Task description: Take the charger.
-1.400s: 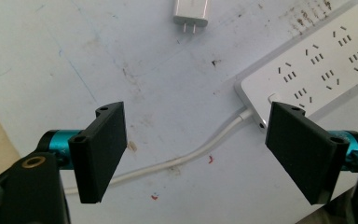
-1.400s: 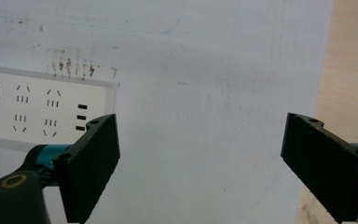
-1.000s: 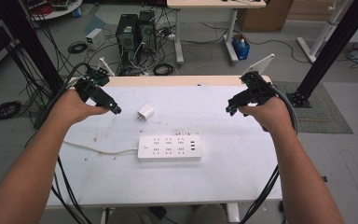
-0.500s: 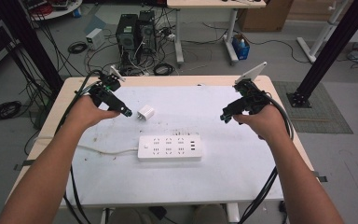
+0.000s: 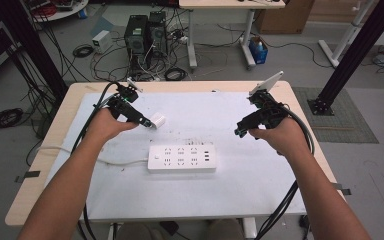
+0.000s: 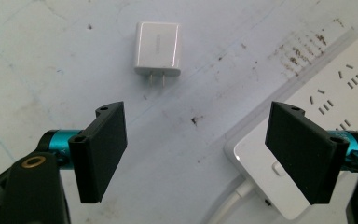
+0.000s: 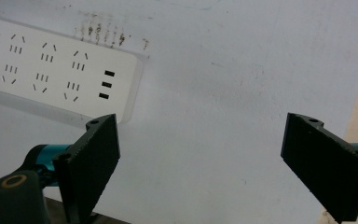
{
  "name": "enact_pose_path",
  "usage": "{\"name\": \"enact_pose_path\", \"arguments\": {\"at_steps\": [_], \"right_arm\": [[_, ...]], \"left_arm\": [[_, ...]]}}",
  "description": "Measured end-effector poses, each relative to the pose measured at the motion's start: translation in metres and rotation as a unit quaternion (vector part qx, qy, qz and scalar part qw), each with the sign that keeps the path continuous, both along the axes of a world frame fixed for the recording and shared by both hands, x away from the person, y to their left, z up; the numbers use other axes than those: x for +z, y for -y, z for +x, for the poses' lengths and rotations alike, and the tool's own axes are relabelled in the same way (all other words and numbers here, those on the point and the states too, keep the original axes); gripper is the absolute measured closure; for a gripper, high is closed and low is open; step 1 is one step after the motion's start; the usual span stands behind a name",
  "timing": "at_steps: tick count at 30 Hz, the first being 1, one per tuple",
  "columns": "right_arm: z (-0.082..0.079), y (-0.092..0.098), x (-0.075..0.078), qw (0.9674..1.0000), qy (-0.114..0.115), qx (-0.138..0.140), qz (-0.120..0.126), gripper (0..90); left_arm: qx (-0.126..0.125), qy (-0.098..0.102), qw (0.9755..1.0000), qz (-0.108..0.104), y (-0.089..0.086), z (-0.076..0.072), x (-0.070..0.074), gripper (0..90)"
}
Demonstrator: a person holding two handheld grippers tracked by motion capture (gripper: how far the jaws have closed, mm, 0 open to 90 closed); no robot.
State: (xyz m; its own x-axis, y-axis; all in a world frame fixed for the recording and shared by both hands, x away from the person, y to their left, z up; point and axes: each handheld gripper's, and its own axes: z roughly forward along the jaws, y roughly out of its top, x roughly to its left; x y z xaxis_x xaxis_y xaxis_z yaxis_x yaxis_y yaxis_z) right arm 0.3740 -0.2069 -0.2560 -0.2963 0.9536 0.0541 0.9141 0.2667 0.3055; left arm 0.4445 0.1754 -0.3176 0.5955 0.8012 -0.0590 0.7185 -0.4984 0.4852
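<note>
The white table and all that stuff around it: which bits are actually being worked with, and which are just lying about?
In the job:
small white two-pin plug adapter
white power strip
left gripper, jaws open, next to the adapter
right gripper, jaws open

Lying about:
black computer towers on the floor
blue bottle
cardboard box

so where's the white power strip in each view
high view: power strip lies at table centre, between both hands.
left gripper view: its cable end at right, behind the right jaw.
right gripper view: its usb end upper left.
shared landmark: dark specks beside its long edge.
</note>
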Motion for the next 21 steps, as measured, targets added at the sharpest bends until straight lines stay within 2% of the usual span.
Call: {"name": "enact_pose_path", "arguments": {"at_steps": [5,8,9,10,13,21], "right_arm": [[-0.002,0.003,0.002,1.0,0.008,-0.002,0.003,11.0],[-0.003,0.003,0.002,0.9999,0.01,-0.003,0.002,11.0],[-0.003,0.003,0.002,0.9999,0.01,-0.003,0.002,11.0],[-0.004,0.004,0.001,0.9999,0.011,-0.001,0.004,11.0],[-0.006,0.005,0.0,0.9999,0.012,0.001,0.005,10.9],[-0.011,0.006,-0.002,0.9998,0.018,0.002,0.008,10.9]], "left_arm": [[0.004,-0.002,1.0,-0.006,0.005,0.006,-0.013,20.8],[0.0,-0.01,0.9999,0.001,0.01,0.012,-0.025,20.8],[0.0,-0.01,0.9999,0.001,0.01,0.012,-0.025,20.8],[-0.005,-0.018,0.9998,0.004,0.011,0.016,-0.03,20.8],[-0.003,-0.01,0.9999,0.006,0.014,0.02,-0.036,20.8],[0.002,-0.008,0.9999,0.005,0.017,0.032,-0.054,21.1]]}}
